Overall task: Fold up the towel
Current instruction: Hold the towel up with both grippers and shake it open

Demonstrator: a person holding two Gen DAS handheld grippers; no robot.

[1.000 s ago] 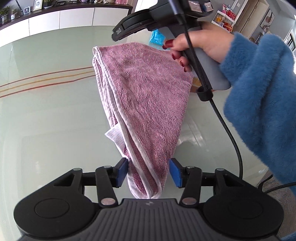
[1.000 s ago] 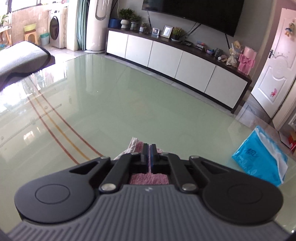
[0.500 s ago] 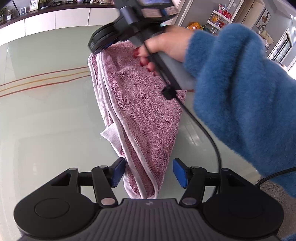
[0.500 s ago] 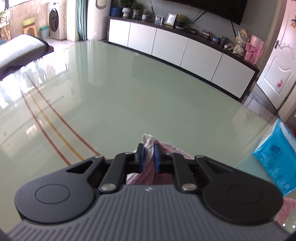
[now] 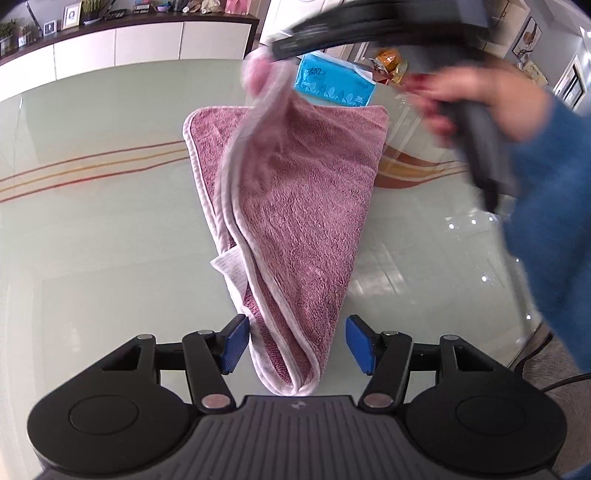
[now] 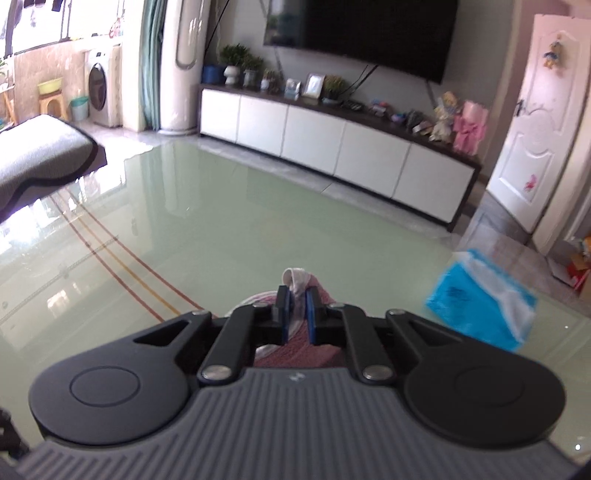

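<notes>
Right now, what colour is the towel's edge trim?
Pale pink-white trim on the mauve towel; clearest in the left wrist view.

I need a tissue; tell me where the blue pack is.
The tissue pack lies on the glass table, right side of the right wrist view, just beyond the towel.

The room was bright with daylight from the window (image 6: pixel 40 26) at the far left. The shiny table (image 5: pixel 92 258) threw back white glare. Both pictures bent round at the edges. The right gripper (image 5: pixel 280 48) and hand (image 5: pixel 480 103) looked smeared with blur.
</notes>
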